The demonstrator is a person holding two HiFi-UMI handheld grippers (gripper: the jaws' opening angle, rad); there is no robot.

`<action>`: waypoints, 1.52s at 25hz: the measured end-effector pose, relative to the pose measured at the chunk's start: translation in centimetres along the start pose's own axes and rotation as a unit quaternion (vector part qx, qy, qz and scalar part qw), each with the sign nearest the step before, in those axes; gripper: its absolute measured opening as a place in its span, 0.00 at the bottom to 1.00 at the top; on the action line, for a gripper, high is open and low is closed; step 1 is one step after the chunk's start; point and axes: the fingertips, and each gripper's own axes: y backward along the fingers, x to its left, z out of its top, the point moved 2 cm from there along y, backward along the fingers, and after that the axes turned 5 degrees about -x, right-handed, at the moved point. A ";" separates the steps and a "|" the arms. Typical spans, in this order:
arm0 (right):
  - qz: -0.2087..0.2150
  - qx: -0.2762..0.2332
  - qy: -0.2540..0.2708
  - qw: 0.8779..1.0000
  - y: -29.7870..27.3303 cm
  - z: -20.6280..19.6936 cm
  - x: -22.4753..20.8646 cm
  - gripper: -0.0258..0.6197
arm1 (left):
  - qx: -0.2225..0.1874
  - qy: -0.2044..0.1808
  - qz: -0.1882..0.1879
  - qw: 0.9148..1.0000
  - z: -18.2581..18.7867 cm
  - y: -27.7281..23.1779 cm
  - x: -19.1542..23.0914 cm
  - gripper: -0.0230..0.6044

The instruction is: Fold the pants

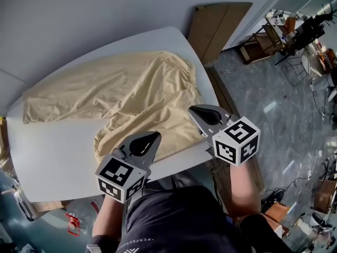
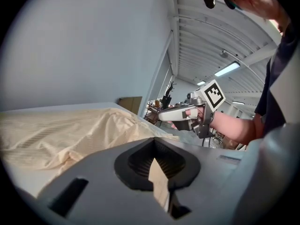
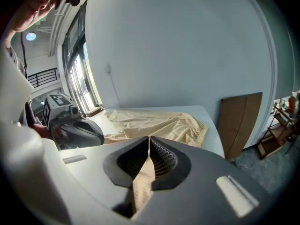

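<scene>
Pants (image 1: pixel 131 94) spread on bench (image 1: pixel 58 157) | left claw (image 1: pixel 147 140) clenched on near cloth edge, tilted down | right claw (image 1: pixel 200 112) likewise

Left tool (image 1: pixel 154 137) and right tool (image 1: pixel 195 110) side by side, angled down, each seemingly clamped on pants (image 1: pixel 131 88)

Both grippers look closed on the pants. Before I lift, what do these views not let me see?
- Head view: the left gripper and right gripper bodies cover the pants edge they pinch. How many layers each holds cannot be told.
- Left gripper view: its own housing hides the nearest part of the pants. Only a strip shows between the fingers.
- Right gripper view: the same, and the left gripper blocks the pants' left part.
</scene>
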 end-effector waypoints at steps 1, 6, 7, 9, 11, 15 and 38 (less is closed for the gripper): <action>0.004 0.001 -0.002 1.000 -0.4 -0.2 1.2 0.06 | 0.000 0.001 0.008 1.000 -0.2 1.3 0.7 0.03; 0.032 0.016 -0.003 0.999 -3.0 -1.5 7.4 0.06 | 0.001 0.006 0.054 0.999 -1.6 7.8 4.3 0.03; 0.040 0.020 -0.003 0.999 -3.5 -1.9 8.6 0.06 | 0.002 0.005 0.063 0.998 -1.9 9.0 5.1 0.03; 0.056 0.029 0.000 0.998 -4.6 -2.7 11.1 0.06 | 0.007 0.004 0.079 0.997 -2.6 11.3 6.4 0.03; 0.070 0.035 0.001 0.997 -5.7 -3.4 13.5 0.06 | 0.013 0.001 0.093 0.996 -3.4 13.3 7.7 0.03; 0.098 0.047 0.001 0.994 -7.6 -5.1 18.0 0.07 | 0.036 -0.014 0.120 0.992 -5.3 16.5 10.3 0.05; 0.121 0.141 -0.021 0.982 -13.1 -13.4 30.3 0.25 | 0.180 -0.087 0.041 0.979 -11.4 13.9 17.1 0.22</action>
